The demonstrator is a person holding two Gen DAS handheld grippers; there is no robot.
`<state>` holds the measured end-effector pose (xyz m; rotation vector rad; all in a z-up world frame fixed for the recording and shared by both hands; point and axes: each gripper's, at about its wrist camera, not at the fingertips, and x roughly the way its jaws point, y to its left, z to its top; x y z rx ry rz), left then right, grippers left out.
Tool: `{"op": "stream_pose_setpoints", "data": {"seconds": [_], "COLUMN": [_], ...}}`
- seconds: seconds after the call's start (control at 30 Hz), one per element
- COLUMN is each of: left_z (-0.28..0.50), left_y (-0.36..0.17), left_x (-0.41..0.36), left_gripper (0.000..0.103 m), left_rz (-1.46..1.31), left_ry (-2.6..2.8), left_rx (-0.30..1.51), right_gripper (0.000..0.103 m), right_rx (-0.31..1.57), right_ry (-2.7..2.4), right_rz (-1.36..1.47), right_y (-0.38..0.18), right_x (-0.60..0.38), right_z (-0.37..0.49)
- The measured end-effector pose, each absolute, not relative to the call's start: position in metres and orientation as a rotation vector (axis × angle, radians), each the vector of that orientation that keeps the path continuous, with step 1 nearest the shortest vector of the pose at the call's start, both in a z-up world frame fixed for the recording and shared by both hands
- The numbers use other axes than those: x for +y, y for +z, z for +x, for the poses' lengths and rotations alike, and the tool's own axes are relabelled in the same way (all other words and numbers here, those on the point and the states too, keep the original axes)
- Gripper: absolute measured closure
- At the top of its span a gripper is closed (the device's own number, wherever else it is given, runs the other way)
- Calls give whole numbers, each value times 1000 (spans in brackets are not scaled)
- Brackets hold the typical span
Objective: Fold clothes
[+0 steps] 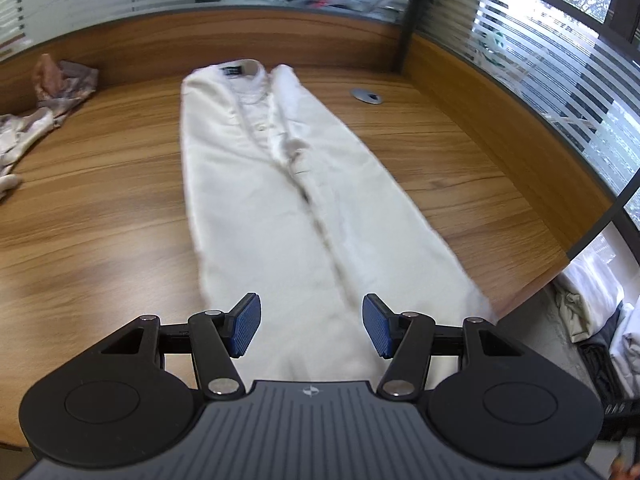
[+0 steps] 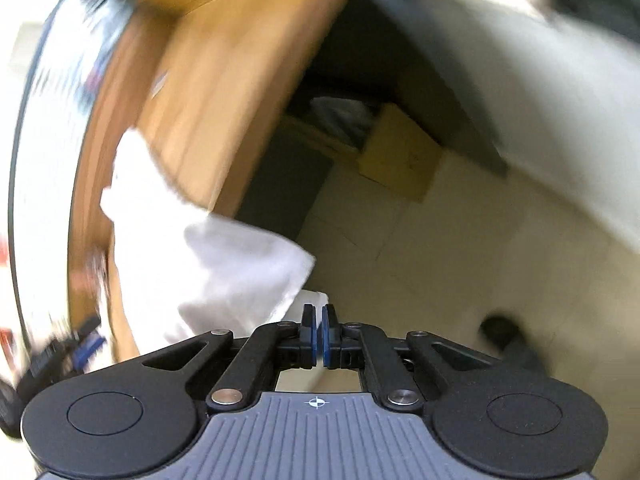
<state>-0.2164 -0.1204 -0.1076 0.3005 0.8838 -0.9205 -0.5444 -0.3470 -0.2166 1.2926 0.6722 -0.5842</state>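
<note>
the white shirt [image 1: 280, 184] is lying lengthwise on the table [image 1: 100, 200], sides folded in, collar at the far end. the left gripper [image 1: 311, 326] is hovering over its near hem, jaws spread and holding nothing. the right gripper [image 2: 319, 336] — jaws nearly pressed together, a slim gap, nothing between — is pointing past the table edge in a blurred view.

Right hand-held gripper [image 2: 319, 334] nearly closed, empty; white garment [image 2: 224, 264] overhanging table [image 2: 208, 92].

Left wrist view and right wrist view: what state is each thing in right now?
White collared shirt: flat on the wooden table, sides folded in.
Patterned beige garment: crumpled, unfolded.
Left hand-held gripper: open, empty.
Right hand-held gripper: shut, empty.
</note>
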Motion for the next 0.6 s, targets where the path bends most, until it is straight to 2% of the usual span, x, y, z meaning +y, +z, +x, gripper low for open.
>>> {"op": "stream_pose_setpoints", "data": {"seconds": [0.13,0.17,0.23,0.3,0.4,0.47,0.6], "left_z": [-223,-225,-230,-234,-240,-244,-249], "left_y": [-112,-114,-121,-132,-153,-169,-200], "left_x": [-86,-78,-64,-52,-40,-34,-34], "left_gripper": [41,41,37,30,30,30,30], "left_rz": [326,333,350,370,407,434,474], "left_ry": [-903,-900,-899,-902,-914,-925,-960], "left_rx": [859,859,863,870,891,905,908], "right_gripper": [94,85,77,77,75,60,51], "right_rx": [771,789,816,852,923,944,969], "right_ry": [-444,-407,-339,-275,-179,-132,-42], "right_rz": [1035,983,878,766,631,564,473], "right_y": [-204,-200,-193,-188,-183,-181,-187], "right_x": [-347,-350,-351,-352,-356,-357,-359], "right_z": [-511,-502,-489,-472,-448,-437,-417]}}
